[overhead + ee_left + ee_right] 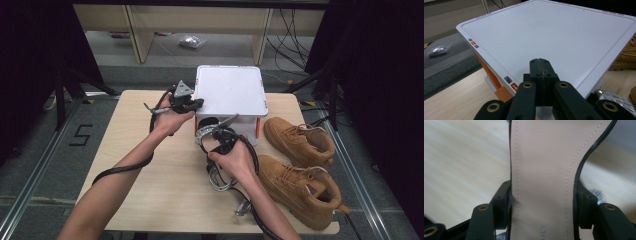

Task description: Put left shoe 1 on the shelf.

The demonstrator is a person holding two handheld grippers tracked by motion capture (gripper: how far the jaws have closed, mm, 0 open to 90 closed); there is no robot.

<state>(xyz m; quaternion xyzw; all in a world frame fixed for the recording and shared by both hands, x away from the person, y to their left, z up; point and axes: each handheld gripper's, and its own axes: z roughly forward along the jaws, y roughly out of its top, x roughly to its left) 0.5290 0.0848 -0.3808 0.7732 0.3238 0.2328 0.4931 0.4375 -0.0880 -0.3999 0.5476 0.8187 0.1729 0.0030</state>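
One black-edged shoe with a beige stitched insole [544,170] lies lengthwise between the right gripper [544,202] jaws, pinched across its width, above the pale wooden table [150,175] just before the white square-lidded box with orange sides [230,90]; the left gripper [541,72], pressed together and empty, hovers at the lid's near-left edge; the shoe's toe and heel are cut off

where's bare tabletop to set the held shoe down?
Free: the table left of both hands, from the white box to the near edge. Crowded: the right side, where two tan boots lie. The right gripper holds the shoe before the box.
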